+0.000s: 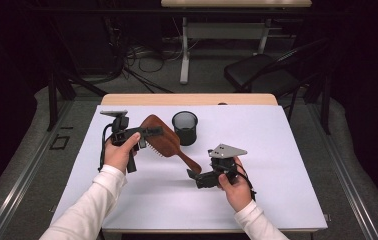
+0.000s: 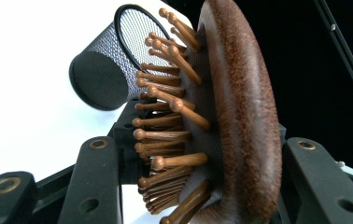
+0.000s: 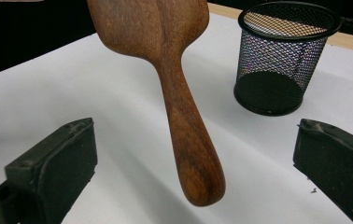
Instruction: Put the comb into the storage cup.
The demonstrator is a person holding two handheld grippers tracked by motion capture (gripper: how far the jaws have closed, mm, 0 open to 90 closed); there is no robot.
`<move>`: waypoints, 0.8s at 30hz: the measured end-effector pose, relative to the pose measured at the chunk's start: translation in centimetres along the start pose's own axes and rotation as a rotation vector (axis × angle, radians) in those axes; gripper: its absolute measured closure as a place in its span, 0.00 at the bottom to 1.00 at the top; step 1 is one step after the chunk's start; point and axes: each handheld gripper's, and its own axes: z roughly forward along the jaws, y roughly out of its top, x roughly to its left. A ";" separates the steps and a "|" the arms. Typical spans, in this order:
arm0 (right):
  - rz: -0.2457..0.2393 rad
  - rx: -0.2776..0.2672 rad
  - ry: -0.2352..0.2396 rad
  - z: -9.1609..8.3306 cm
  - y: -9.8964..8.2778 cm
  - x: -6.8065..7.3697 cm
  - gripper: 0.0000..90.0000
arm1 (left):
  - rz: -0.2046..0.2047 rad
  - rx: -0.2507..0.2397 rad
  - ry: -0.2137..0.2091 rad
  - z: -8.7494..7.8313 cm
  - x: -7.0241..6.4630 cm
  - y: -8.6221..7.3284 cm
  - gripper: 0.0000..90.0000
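I hold the brush (image 1: 158, 134) in my left hand-held gripper (image 1: 144, 134), clamped across its head. In the left gripper view the two black jaws sit on either side of the head: one jaw against the bristle side, the other against the rounded wooden back (image 2: 247, 107). The bristles (image 2: 165, 116) are wooden pins with ball tips, set in a dark pad, and they point toward the left of that view. In the high view the brush is raised above the desk (image 1: 277, 150), head up and to the left, handle (image 1: 189, 162) slanting down and to the right toward my right hand-held gripper (image 1: 197, 177).

My right hand-held gripper stands wide and holds nothing. In the right gripper view its jaws are well apart at the lower corners, and the handle end (image 3: 198, 182) hangs between them without touching either pad. My right hand (image 1: 237, 187) keeps this gripper low, just above the white desk surface, jaws pointing left toward the handle.

A black mesh cup (image 1: 184, 127) stands upright on the desk just behind the brush, apart from it. In the right gripper view the cup (image 3: 282, 60) is to the right of the handle, its inside visible through the mesh
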 end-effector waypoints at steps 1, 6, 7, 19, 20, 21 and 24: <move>0.002 -0.001 0.002 0.0 0.0 0.0 0.00 | 0.002 -0.004 0.001 0.0 0.0 0.1 0.56; 0.005 -0.002 0.003 -0.1 0.0 -0.2 0.00 | 0.009 -0.013 0.003 -0.3 -0.1 0.6 0.56; 0.005 -0.002 0.003 -0.1 0.0 -0.2 0.00 | 0.008 -0.016 0.002 -0.3 -0.2 0.7 0.56; 0.018 -0.005 -0.001 -0.4 0.0 -0.8 0.00 | 0.015 -0.047 0.015 -0.7 -0.7 2.4 0.56; 0.019 -0.006 -0.002 -0.4 0.0 -0.8 0.00 | 0.015 -0.050 0.014 -0.7 -0.8 2.6 0.56; 0.022 -0.007 -0.003 -0.4 0.0 -0.8 0.00 | 0.016 -0.046 0.017 -0.7 -0.9 2.7 0.56; 0.022 -0.009 -0.005 -0.5 0.0 -1.0 0.00 | 0.016 -0.054 0.016 -0.8 -1.1 3.0 0.56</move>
